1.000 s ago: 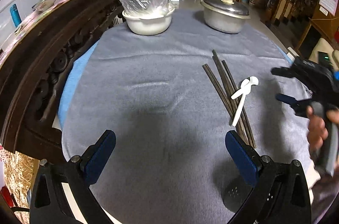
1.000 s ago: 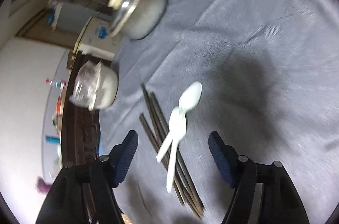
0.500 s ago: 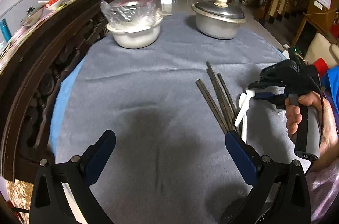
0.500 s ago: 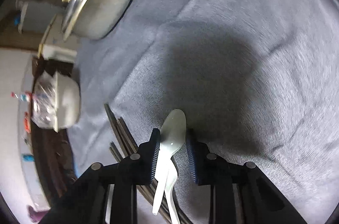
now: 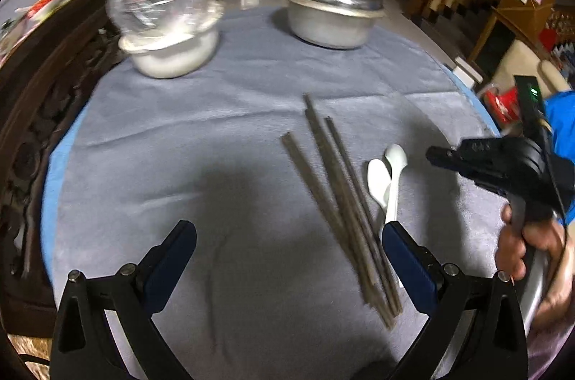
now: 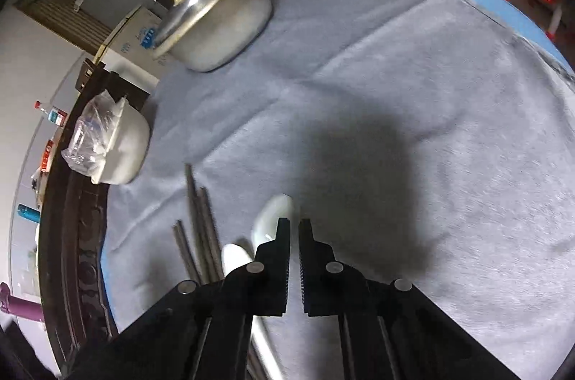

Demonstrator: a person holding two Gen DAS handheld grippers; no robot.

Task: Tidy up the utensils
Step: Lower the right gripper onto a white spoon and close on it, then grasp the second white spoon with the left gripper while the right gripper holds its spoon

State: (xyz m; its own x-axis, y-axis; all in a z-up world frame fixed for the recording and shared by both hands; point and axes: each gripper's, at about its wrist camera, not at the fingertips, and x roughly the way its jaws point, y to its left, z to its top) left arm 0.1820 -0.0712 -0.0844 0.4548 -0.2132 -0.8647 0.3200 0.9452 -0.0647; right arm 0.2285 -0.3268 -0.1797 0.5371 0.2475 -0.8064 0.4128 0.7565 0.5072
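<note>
Two white spoons [image 5: 388,179] lie crossed on the grey cloth, beside several dark chopsticks [image 5: 337,197]. My left gripper [image 5: 287,258] is open and empty above the cloth, its right finger next to the chopsticks' near ends. My right gripper [image 6: 294,229] is shut with a thin gap and holds nothing; it hovers just right of the spoons [image 6: 267,222], which partly hide under its left finger. The chopsticks [image 6: 197,229] lie further left. The right gripper [image 5: 436,155] also shows in the left wrist view, above the cloth right of the spoons.
A white bowl covered with plastic [image 5: 169,35] and a lidded metal pot [image 5: 332,12] stand at the far side of the round table. A dark carved wooden rail [image 5: 43,64] runs along the left. The cloth's blue edge [image 6: 532,31] marks the table rim.
My right gripper closed around the spoons half a second ago, then lifted back and right without them. The spoons have shifted slightly on the cloth. The left gripper moved closer to the utensils.
</note>
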